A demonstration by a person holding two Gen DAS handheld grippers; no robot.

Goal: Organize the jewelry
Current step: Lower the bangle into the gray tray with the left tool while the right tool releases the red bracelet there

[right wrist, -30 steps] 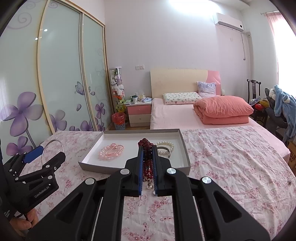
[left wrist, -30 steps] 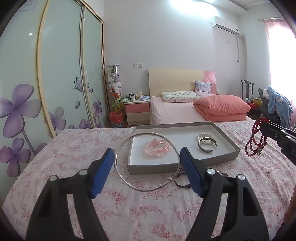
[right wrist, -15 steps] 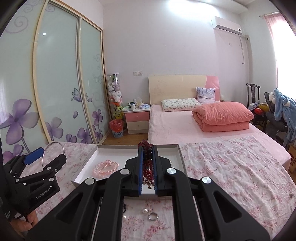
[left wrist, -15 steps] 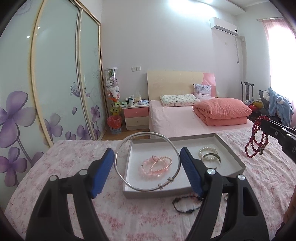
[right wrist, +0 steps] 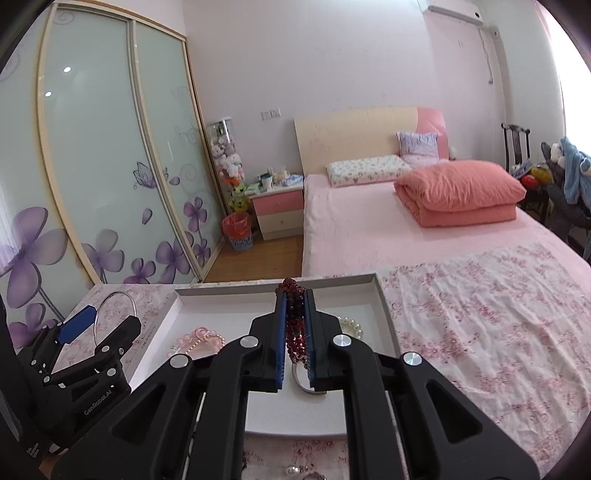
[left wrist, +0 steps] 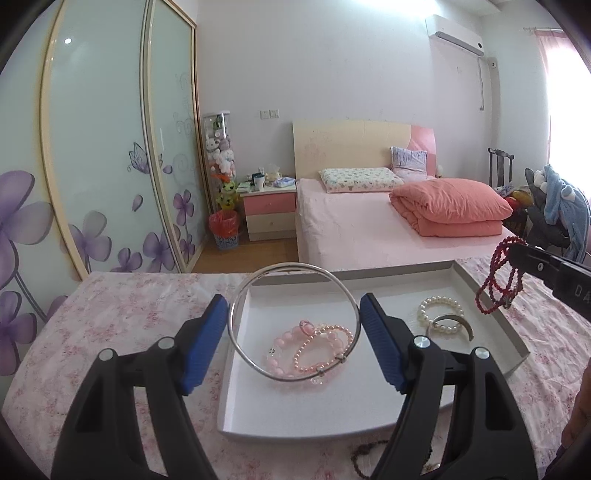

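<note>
Bright, even daylight. Window [left wrist: 565,122] at far right blown out to white, pink curtain washed pale. Second glare patch on the wall [left wrist: 373,7] at top centre. Small light spots reflect in the wardrobe doors [left wrist: 99,155]. Shadows soft, faint under the tray [left wrist: 332,430]. Strong fisheye bowing: doors curve, black vignette in corners. Focus sharp throughout, no motion blur.

floral pink cloth [right wrist: 480,314] over the near surface | bed [left wrist: 369,229] behind, folded salmon duvet [left wrist: 448,206] on it, patterned pillow [left wrist: 360,180] at headboard | pink nightstand [left wrist: 271,214] left of bed, red bin [left wrist: 223,230] beside | wardrobe with purple-flower glass doors [left wrist: 110,166] left | air conditioner [left wrist: 454,33] high on wall
</note>
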